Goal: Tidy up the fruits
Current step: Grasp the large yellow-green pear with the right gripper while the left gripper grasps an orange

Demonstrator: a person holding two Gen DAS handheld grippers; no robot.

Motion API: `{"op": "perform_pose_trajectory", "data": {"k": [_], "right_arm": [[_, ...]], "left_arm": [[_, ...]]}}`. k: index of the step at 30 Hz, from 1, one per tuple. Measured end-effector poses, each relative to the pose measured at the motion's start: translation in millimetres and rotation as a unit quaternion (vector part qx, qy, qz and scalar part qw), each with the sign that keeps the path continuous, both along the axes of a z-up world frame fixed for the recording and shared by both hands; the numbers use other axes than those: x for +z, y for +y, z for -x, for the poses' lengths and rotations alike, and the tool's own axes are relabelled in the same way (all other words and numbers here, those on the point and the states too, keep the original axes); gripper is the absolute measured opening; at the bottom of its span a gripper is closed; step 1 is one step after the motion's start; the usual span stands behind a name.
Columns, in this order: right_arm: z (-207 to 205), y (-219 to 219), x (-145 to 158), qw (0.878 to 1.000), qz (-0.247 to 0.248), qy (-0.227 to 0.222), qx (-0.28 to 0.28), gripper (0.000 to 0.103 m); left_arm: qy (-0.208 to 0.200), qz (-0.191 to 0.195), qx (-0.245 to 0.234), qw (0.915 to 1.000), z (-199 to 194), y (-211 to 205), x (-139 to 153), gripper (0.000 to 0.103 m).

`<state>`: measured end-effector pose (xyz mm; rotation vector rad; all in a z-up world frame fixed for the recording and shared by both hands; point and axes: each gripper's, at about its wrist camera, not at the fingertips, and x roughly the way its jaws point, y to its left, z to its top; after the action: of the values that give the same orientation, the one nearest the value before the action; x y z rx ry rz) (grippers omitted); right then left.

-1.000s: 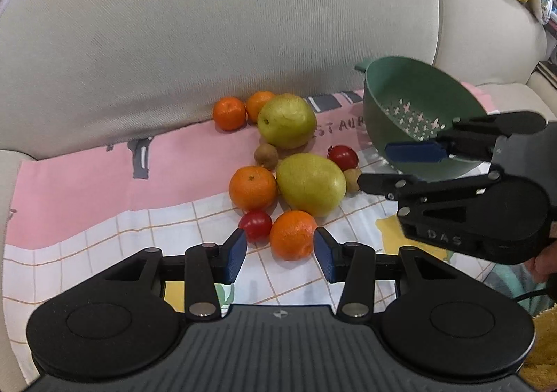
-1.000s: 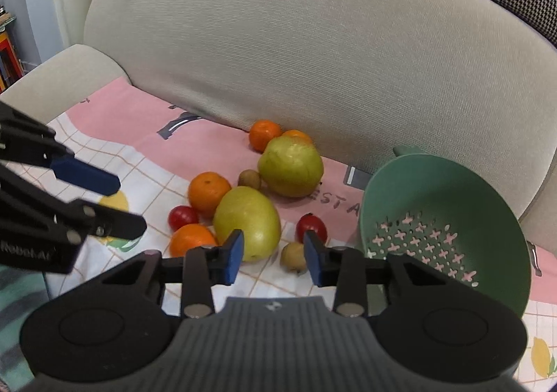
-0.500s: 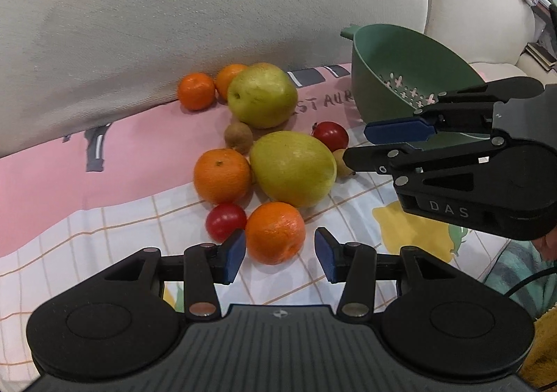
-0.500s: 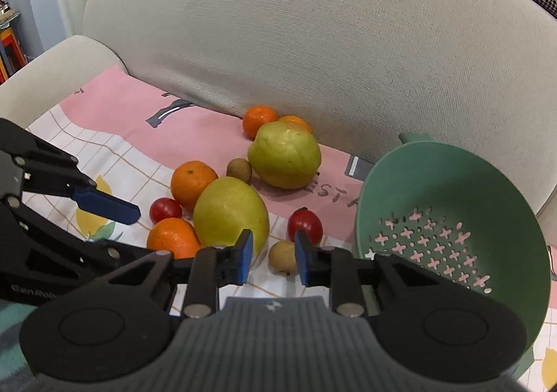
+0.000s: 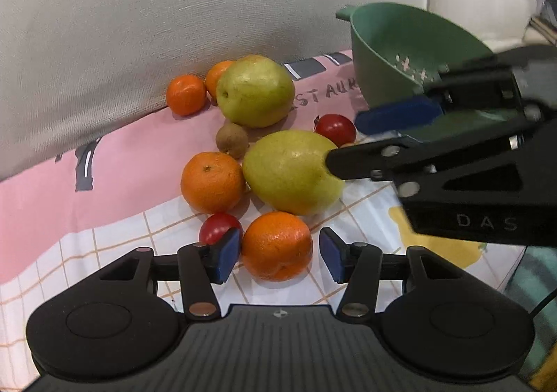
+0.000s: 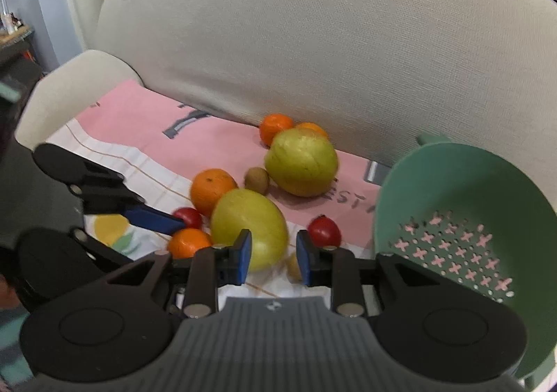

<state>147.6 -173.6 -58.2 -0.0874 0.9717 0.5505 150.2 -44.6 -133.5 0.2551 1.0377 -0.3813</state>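
Observation:
Fruit lies in a heap on a pink and white cloth [image 5: 69, 183]: two big yellow-green fruits [image 5: 256, 91] [image 5: 290, 171], several oranges, two small red ones [image 5: 219, 228] [image 5: 336, 129] and a brown kiwi [image 5: 231, 145]. My left gripper [image 5: 280, 260] straddles the nearest orange [image 5: 276, 246]. Its jaws are opening, and a gap shows at the right pad. My right gripper [image 6: 273, 256] hovers low over the near yellow-green fruit [image 6: 249, 228] and a small yellowish fruit [image 6: 294, 266]. Its jaws are opening and grip nothing. A green colander [image 6: 470, 218] stands empty to the right.
The beige sofa backrest [image 5: 174, 9] rises right behind the fruit, and an armrest [image 6: 76, 79] bounds the left side. In the left wrist view the right gripper [image 5: 365, 138] reaches in between the colander [image 5: 400, 51] and the fruit. Bare cloth lies left of the heap.
The left gripper has sunk toward the nearest orange and its jaws have widened around it. The right gripper's jaws narrowed, then widened again, while it stayed near the same spot.

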Motion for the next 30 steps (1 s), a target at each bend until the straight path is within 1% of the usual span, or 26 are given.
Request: {"op": "perform_pose_trajectory", "data": {"k": [1,5,6,7,8,9,10,15,17,21,30], "right_arm": [[-1.5,1.6,0.3,1.000,-0.004,0.002,0.000,0.039],[-8.9,8.5,-1.5,1.000,-0.009,0.013,0.003,0.042],[-11.2,10.1,-2.3,1.000,-0.010,0.018,0.004,0.042],[-13.2,11.2,-2.9,1.000,-0.014,0.023,0.005,0.043],[-15.6,12.0,-4.8,0.999,-0.017,0.029,0.006,0.043],[-16.9,12.5,-5.8,0.999,-0.020,0.033,0.008,0.045],[-19.1,13.8,-7.1,0.999,-0.021,0.039,0.009,0.050],[-28.3,18.7,-15.8,0.997,-0.028,0.077,0.003,0.058],[-30.8,21.0,-19.3,0.996,-0.026,0.086,0.001,0.059],[-33.7,25.7,-26.3,0.994,-0.023,0.105,-0.005,0.062],[-30.8,27.7,-24.1,0.994,-0.019,0.105,-0.019,0.061]], "left_arm": [[-0.003,-0.011,-0.006,0.9999,1.2,-2.6,-0.4,0.061],[-0.019,-0.041,-0.023,0.9987,5.8,-11.9,-2.5,0.060],[-0.023,-0.046,-0.024,0.9984,6.7,-12.8,-2.7,0.056],[-0.026,-0.047,-0.025,0.9983,7.3,-12.6,-2.7,0.055],[-0.025,-0.043,-0.025,0.9985,7.7,-11.6,-2.0,0.052],[-0.026,-0.040,-0.024,0.9986,8.1,-10.6,-1.2,0.051],[-0.026,-0.038,-0.022,0.9987,8.5,-9.4,-0.5,0.051],[-0.018,-0.026,-0.001,0.9995,7.6,-1.5,3.6,0.050],[-0.011,-0.024,0.002,0.9996,6.8,0.9,4.2,0.051],[-0.006,-0.036,0.001,0.9993,5.0,-2.2,2.6,0.053],[-0.009,-0.051,-0.001,0.9987,5.5,-4.2,-1.0,0.055]]}}
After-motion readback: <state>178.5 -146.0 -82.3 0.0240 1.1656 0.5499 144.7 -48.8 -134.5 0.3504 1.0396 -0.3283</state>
